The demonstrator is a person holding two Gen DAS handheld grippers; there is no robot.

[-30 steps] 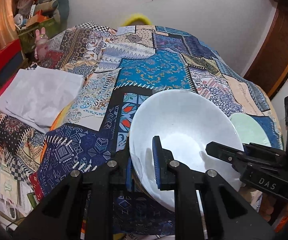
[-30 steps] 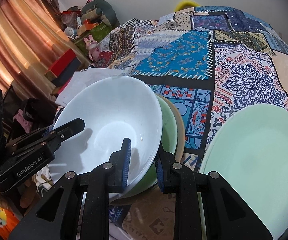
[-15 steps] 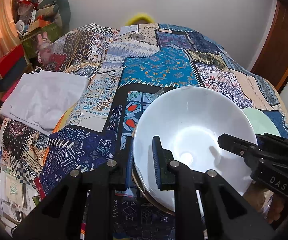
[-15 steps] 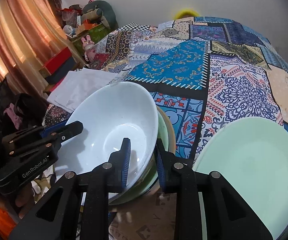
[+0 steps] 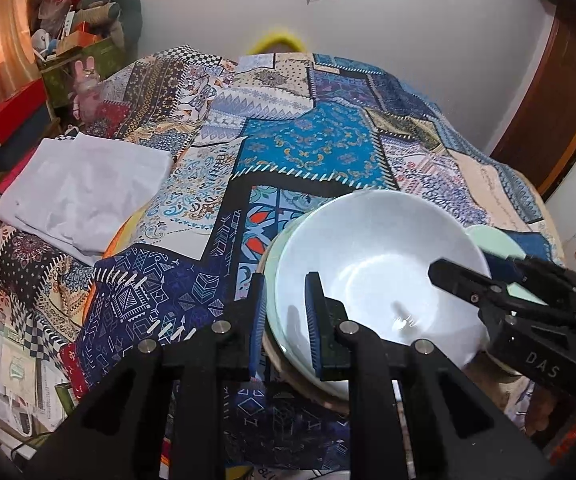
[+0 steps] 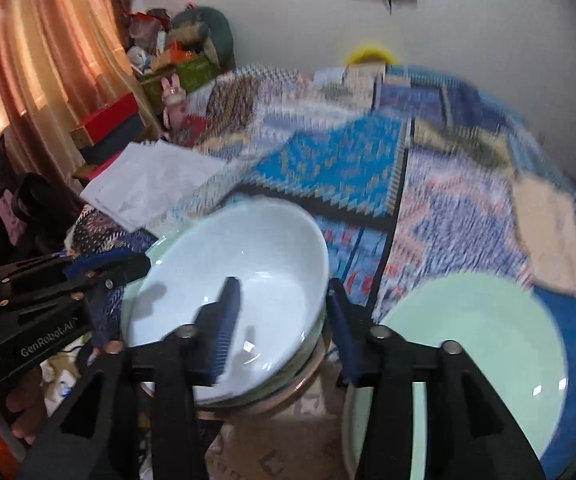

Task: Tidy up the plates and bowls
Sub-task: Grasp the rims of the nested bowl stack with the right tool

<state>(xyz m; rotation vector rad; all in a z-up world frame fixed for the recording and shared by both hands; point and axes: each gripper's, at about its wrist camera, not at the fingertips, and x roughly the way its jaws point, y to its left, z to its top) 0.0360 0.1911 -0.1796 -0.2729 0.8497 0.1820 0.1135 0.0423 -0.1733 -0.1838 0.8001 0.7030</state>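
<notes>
On the quilt (image 5: 312, 152), left tongs (image 5: 285, 312) pinch the white bowl (image 5: 372, 264) rim; right tongs (image 6: 279, 320), just spreading, straddle its opposite rim

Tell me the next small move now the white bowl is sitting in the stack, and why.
Probably release with the left gripper: it is clamped on the white bowl rim, while the right gripper jaws have just been opening and stand clear of the rim. The bowl looks nested in the green bowl beneath.

The white bowl (image 5: 380, 264) looks like glazed ceramic, smooth and glossy, with bright glints. Beside it, the pale green plate (image 6: 484, 344) has a smooth satin sheen. Under both lies a matt patchwork cloth bedspread (image 5: 308, 152). Beyond the bowl, folded white fabric (image 5: 83, 192) looks soft and creased.
</notes>
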